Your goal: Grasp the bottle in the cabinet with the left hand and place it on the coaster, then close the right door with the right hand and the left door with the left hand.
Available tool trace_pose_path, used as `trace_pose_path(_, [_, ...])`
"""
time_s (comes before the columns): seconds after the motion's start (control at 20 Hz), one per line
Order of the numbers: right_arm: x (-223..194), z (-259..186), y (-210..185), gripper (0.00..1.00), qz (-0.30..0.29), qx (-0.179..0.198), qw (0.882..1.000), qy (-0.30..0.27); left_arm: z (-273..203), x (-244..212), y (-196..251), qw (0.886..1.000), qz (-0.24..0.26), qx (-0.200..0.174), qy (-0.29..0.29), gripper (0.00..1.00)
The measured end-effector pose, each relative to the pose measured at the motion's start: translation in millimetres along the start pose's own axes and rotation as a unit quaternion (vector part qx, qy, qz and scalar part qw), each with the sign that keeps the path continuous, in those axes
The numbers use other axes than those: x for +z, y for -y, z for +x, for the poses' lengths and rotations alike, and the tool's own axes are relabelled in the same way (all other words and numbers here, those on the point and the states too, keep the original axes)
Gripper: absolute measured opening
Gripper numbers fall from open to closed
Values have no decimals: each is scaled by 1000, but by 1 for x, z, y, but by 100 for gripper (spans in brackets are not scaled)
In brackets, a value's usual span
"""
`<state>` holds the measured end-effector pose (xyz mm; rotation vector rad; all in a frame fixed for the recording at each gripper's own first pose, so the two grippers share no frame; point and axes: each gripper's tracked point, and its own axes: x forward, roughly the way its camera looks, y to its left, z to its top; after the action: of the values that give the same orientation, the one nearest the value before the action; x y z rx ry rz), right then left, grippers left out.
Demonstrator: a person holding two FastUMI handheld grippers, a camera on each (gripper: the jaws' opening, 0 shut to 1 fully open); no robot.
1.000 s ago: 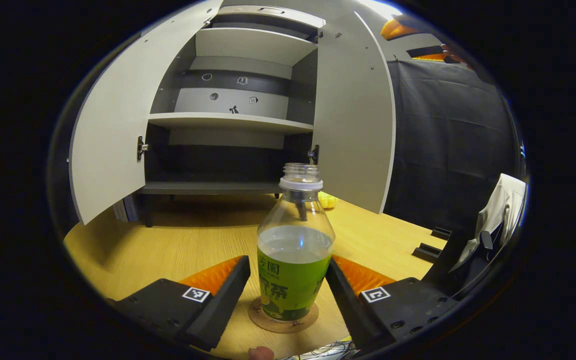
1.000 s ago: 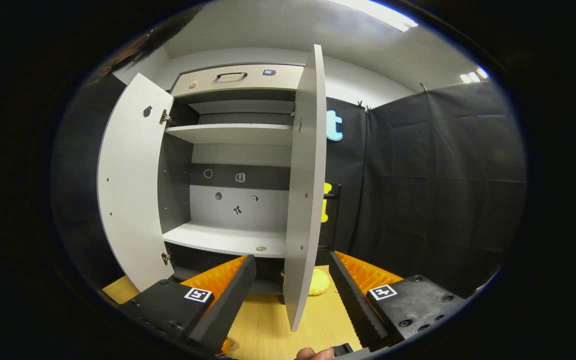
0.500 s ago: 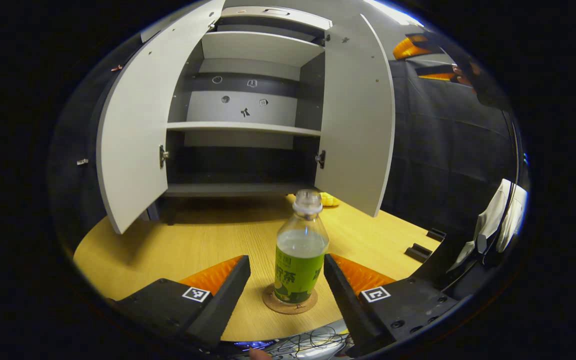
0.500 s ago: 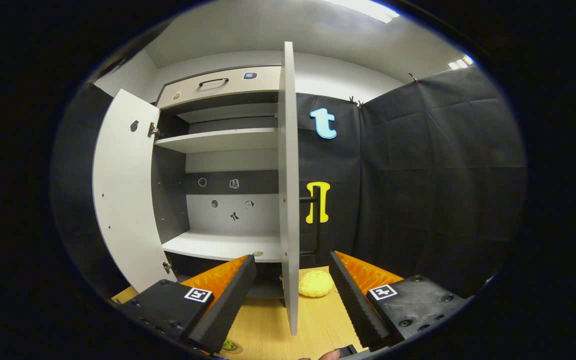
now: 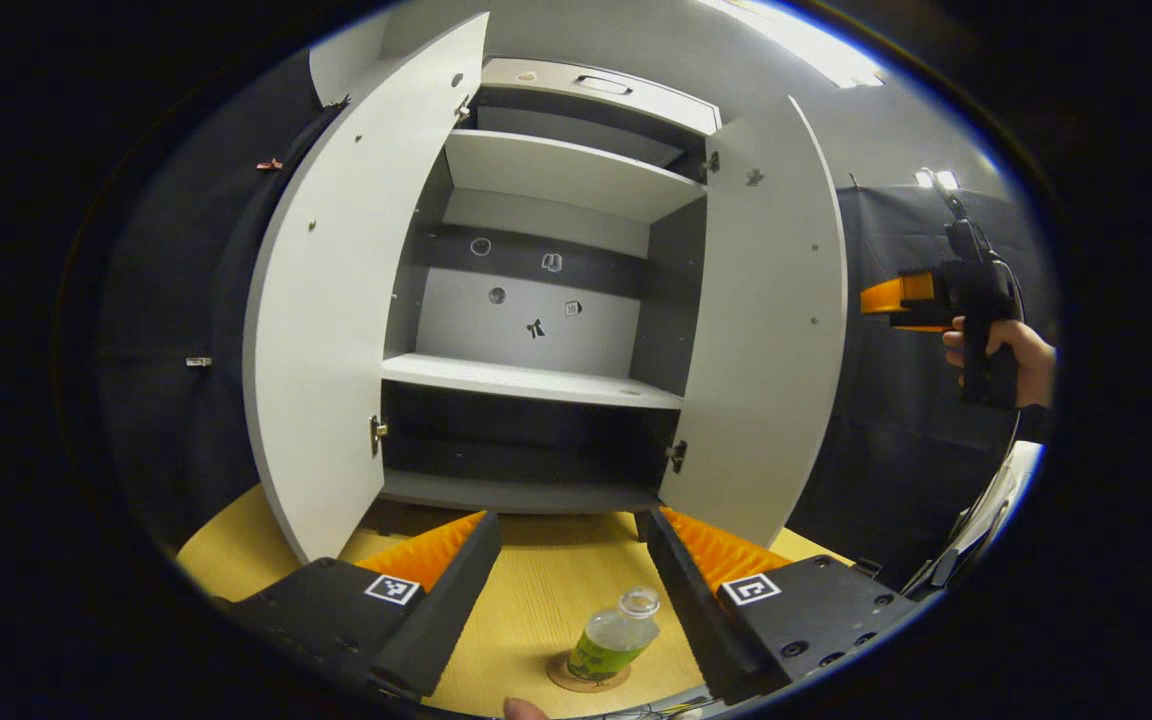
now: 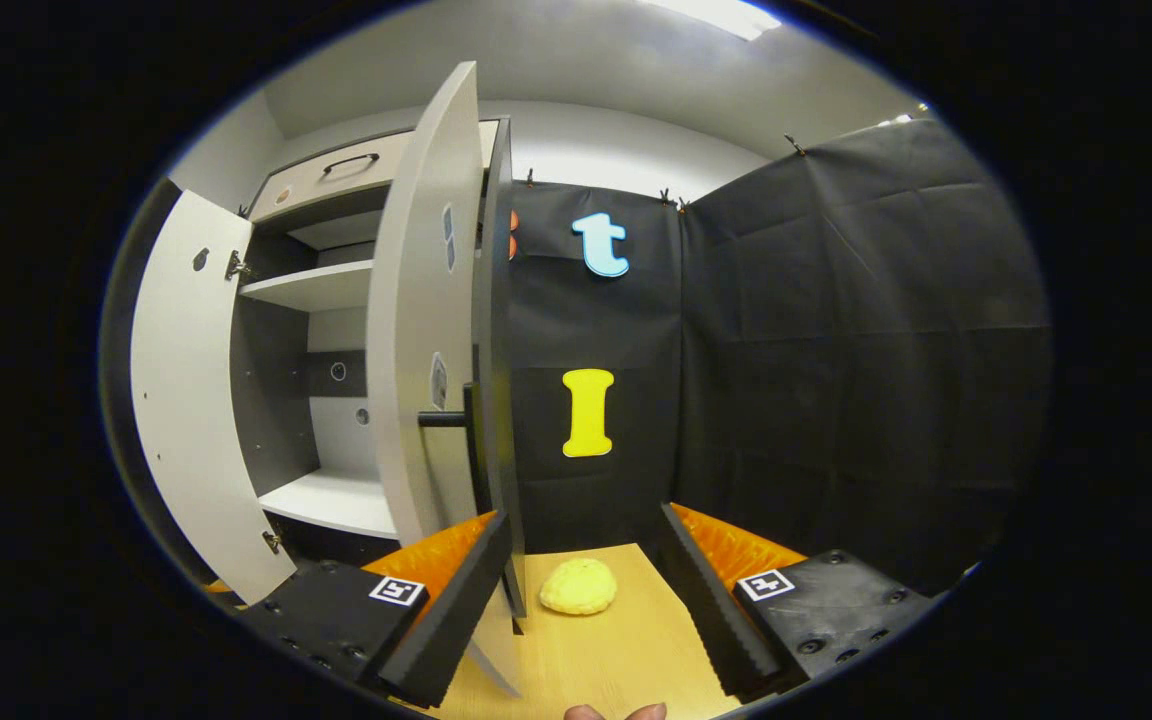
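The green-labelled bottle (image 5: pixel 614 640) stands uncapped on the round coaster (image 5: pixel 586 677) on the wooden table, low between the fingers of my left gripper (image 5: pixel 568 590), which is open and raised well clear of it. The grey cabinet (image 5: pixel 536 380) has both doors open: left door (image 5: pixel 356 300), right door (image 5: pixel 766 340). My right gripper (image 6: pixel 584 590) is open with nothing in it, just right of the right door (image 6: pixel 426 330), looking at its outer face and black handle (image 6: pixel 446 419). That right gripper (image 5: pixel 911 300) also shows far right in the left gripper view, held by a hand (image 5: pixel 1001 350).
A yellow lumpy object (image 6: pixel 578 586) lies on the table (image 6: pixel 626 640) beside the cabinet's right side. Black cloth walls close the booth to the right. The left door (image 6: pixel 186 400) stands wide open. A fingertip (image 6: pixel 616 712) shows at the bottom edge.
My left gripper drew back and up from the bottle, which stays on the coaster. My right gripper moved rightward round the right door, from its edge to its outer face.
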<state>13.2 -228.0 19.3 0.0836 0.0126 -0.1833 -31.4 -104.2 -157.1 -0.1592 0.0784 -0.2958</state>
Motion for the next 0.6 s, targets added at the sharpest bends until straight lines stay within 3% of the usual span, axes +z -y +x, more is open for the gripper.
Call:
trace_pose_path(0.3, [-9, 26, -10, 96, 25, 33, 999, -21, 1, 28, -34, 997, -1, 70, -18, 94])
trace_pose_path(0.6, [-13, 11, -58, 98, 23, 68, 997, -21, -10, 42, -62, 996, 33, 86, 1, 94])
